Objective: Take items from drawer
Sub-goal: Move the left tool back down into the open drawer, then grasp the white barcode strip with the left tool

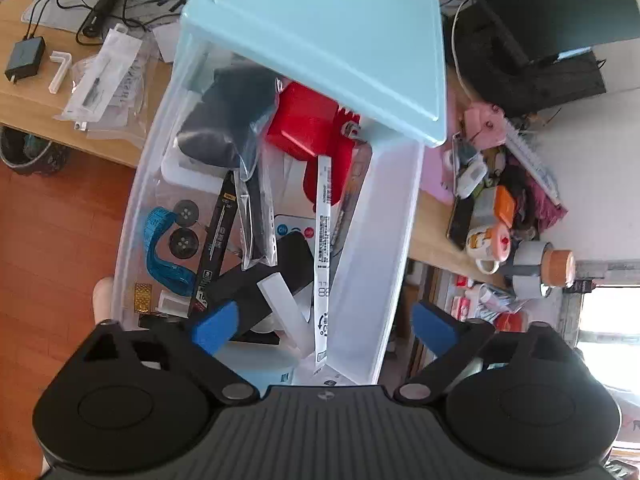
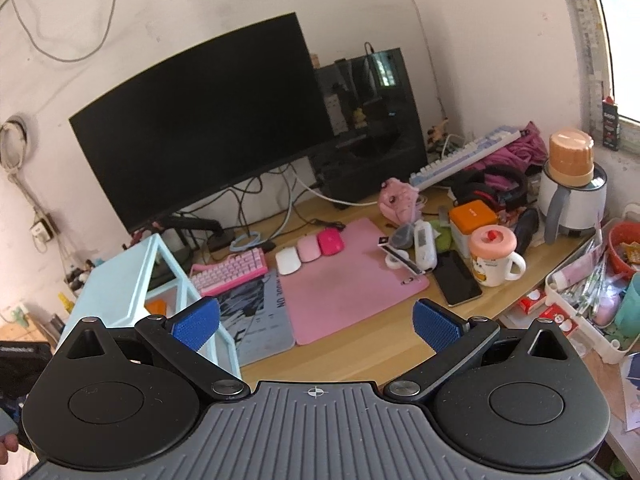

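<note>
Blue-padded and spread wide, the left gripper holds nothing and hovers over the pulled-out translucent drawer; a white plastic bar lies between its fingers, long axis running away. Farther off, the right gripper, equally wide and empty, faces the desk.

Home desk: monitor, pink keyboard, mug, clutter

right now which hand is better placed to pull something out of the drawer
Left. Its tool hangs open right over the open drawer, one finger beside the black box. The right tool is open too, but faces the desk and monitor.
</note>
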`<state>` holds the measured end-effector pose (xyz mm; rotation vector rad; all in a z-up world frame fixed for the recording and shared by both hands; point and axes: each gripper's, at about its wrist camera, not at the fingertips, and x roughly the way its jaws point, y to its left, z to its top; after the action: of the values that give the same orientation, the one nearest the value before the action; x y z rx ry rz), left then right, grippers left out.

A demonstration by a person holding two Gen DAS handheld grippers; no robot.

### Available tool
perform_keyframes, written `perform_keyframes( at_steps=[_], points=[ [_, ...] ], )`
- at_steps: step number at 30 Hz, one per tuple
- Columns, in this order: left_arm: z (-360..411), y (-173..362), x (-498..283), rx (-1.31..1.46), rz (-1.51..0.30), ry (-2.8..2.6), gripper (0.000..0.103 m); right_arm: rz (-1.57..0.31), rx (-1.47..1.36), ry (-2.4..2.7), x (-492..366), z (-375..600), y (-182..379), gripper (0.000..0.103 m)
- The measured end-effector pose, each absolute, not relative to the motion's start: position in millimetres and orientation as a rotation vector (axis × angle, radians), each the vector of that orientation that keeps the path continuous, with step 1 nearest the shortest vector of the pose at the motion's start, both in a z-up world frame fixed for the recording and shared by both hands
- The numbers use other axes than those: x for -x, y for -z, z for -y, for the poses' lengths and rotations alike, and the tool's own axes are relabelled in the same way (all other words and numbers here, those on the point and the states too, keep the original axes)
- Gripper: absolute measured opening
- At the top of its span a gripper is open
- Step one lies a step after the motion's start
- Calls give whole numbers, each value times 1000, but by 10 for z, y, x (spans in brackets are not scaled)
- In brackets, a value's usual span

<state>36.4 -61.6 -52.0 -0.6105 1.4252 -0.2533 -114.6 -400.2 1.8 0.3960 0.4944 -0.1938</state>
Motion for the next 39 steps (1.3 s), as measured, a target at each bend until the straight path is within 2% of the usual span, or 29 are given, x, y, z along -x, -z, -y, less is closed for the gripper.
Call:
perform_keyframes(
  at_steps=[3, 4, 9, 12, 23, 25, 28, 39],
  points=[
    [609, 483, -357, 588, -1414, 237, 87, -492, -394, 200, 1159, 4023, -26, 103],
    [600, 468, -356, 585, -1410, 233, 78, -491, -393, 201, 1162, 4028, -33, 103],
    [574, 487, -362, 593, -1447, 233, 68, -487, -391, 207, 1183, 4038, -49, 103],
    [595, 513, -363, 582, -1467, 218, 57, -482, -393, 211, 1197, 4045, -56, 103],
    [664, 548, -411, 552, -1501, 151, 55, -475, -407, 213, 1235, 4082, -59, 103],
    [687, 559, -416, 538, -1510, 137, 49, -474, -407, 212, 1242, 4089, -64, 103],
    [728, 581, -425, 521, -1523, 125, 47, -467, -409, 214, 1257, 4104, -78, 103],
    [865, 627, -492, 507, -1508, 98, 48, -461, -420, 213, 1298, 4139, -69, 103]
  ],
)
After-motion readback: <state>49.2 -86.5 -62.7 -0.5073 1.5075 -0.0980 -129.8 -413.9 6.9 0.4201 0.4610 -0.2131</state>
